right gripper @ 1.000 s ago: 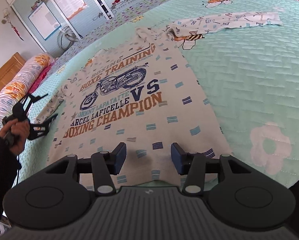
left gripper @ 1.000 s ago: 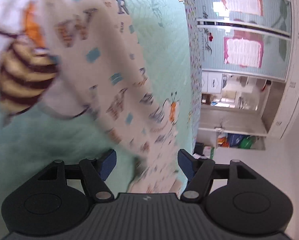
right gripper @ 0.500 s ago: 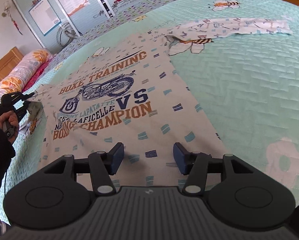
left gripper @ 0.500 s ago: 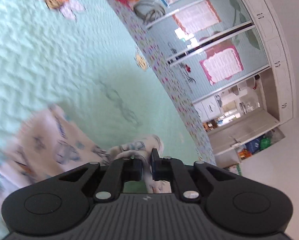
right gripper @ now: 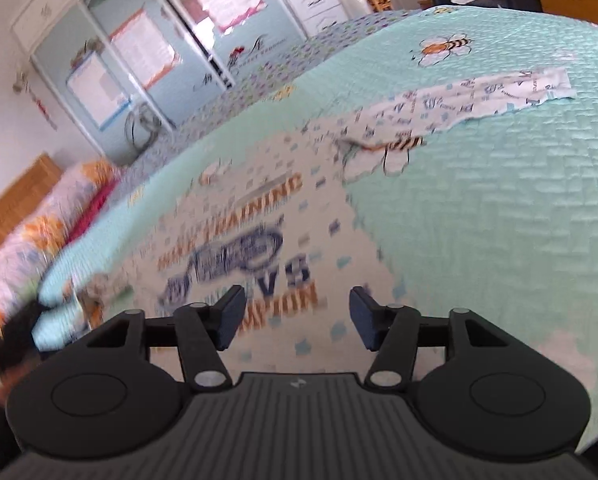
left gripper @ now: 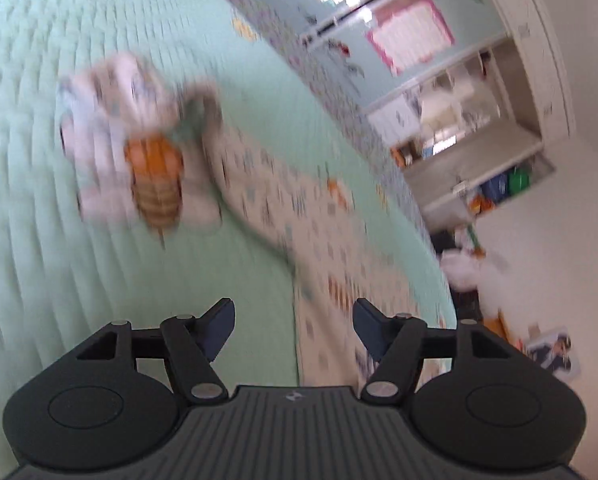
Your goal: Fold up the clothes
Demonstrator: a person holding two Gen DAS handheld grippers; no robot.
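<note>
The bed (right gripper: 519,208), under a mint quilted bedspread sewn with bees and flowers, carries everything here. On it the printed T-shirt (right gripper: 259,240) lies face up and spread flat, its motorcycle and lettering showing, and one long sleeve (right gripper: 479,100) is stretched out sideways to its full reach, the way a shirt is laid when someone means to fold it in panels. No crease or doubled layer shows in the part I can see, though both views are smeared by motion, so I would not swear to the near hem.

The right gripper (right gripper: 297,316) hangs low over the shirt's lower front, jaws spread wide with nothing between them, seemingly lined up for the hem. The left gripper (left gripper: 295,326) hovers above the shirt's edge where cloth meets bedspread, jaws likewise spread and empty, looking toward a bee patch (left gripper: 155,184) near bunched fabric.
</note>
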